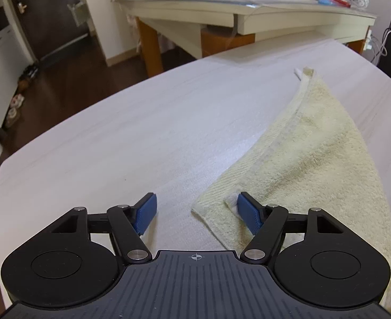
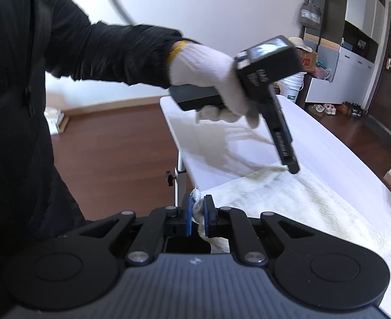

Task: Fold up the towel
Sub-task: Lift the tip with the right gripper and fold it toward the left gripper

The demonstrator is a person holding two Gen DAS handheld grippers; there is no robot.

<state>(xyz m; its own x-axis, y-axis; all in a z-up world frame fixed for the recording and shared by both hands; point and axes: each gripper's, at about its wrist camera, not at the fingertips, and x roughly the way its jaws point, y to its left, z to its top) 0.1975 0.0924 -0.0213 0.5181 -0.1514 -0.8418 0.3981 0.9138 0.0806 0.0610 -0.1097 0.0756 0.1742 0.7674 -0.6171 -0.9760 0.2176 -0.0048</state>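
The pale, wood-grained white table point(image 1: 115, 133) carries the pale yellow terry towel point(image 1: 315, 159), lying doubled into a rough triangle, so one fold looks done and more folding remains. The left gripper point(image 1: 196, 212) stands wide open over a near corner, gripping nothing. The right gripper point(image 2: 197, 214) pinches another towel corner tightly.

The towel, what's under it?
The white table lies under the yellow towel. The part beneath the cloth is covered, so anything else there cannot be seen.
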